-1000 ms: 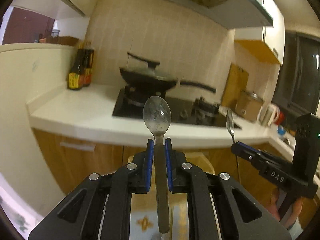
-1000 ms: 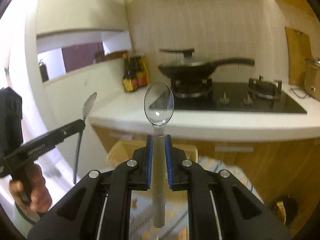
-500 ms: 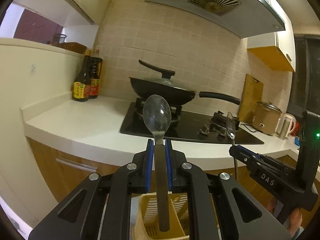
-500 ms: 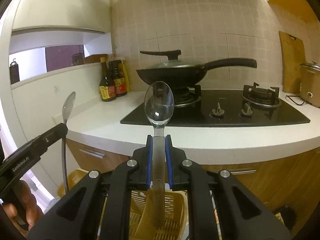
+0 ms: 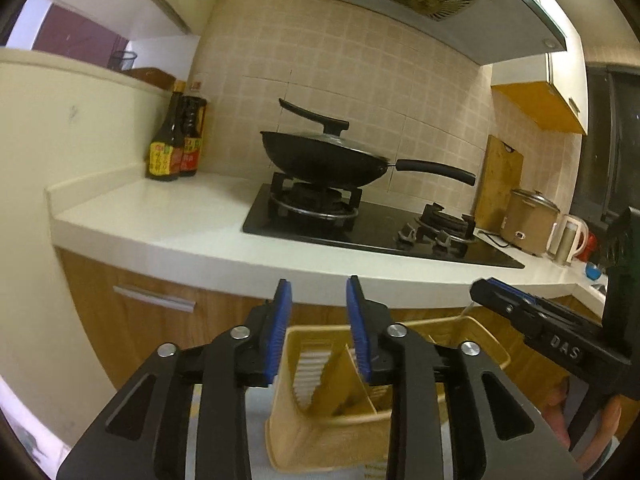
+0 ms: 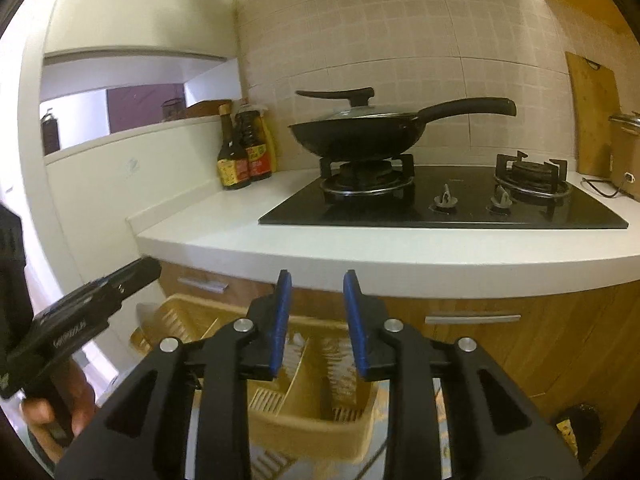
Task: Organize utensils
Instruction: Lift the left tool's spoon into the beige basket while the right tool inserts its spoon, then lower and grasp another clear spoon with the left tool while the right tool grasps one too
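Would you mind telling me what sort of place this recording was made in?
Most likely a home kitchen: a lidded wok sits on a gas hob set in a white counter, with sauce bottles by the tiled wall.

Occlusions and cut-offs, both wrist views

The utensil caddy [image 5: 320, 432] is blurred and its compartments are partly hidden behind the left gripper [image 5: 318, 328]; its contents cannot be determined. In the right wrist view the caddy [image 6: 312, 420] is likewise screened by the right gripper [image 6: 317, 320]. The hand [image 6: 52, 412] at the near left is cut off by the frame edge. Bottle [image 5: 162, 148] labels are too small to read.
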Demonstrator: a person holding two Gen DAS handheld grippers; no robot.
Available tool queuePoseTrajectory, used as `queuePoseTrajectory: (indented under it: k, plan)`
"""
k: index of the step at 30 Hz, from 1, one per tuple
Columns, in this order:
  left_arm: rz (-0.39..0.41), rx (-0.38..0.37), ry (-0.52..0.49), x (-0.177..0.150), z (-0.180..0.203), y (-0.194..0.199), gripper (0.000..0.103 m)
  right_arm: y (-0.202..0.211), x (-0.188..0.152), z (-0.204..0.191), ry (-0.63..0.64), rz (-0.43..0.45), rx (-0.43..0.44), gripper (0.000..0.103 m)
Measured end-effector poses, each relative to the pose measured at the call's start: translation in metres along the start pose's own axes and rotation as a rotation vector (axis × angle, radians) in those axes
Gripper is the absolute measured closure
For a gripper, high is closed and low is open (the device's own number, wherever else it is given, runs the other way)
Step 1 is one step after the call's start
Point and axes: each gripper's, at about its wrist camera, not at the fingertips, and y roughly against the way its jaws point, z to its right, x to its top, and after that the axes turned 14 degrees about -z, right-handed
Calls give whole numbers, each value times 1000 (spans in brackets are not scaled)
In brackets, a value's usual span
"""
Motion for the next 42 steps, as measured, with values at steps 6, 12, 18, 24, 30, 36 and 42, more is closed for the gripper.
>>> queuePoseTrajectory:
  k: [6, 12, 18, 24, 30, 36, 42]
  plan:
    - [-18, -13, 2, -16, -1, 39, 53, 37, -26, -9, 16, -55, -4, 79]
    - [-66, -34, -26, -48, 7, 79, 47, 70, -64, -11, -20, -146, 17, 62]
    - [-294, -73, 0, -92, 1, 84, 43, 94, -111, -14, -58, -223, 39, 62]
    - [-425, -64, 3, -132, -3, 78, 44, 96, -149, -14, -108, -308, 65, 62]
    - [-567, -83, 5, -160, -3, 58, 49, 82, -177, -22, -134, -432, 35, 62]
    - [-662, -55, -21, -179, -1, 37, 55, 72, -193, -8, -195, -531, -20, 62]
    - [-685, -12, -75, -186, 9, 31, 57, 73, -214, 11, -232, -592, 26, 62]
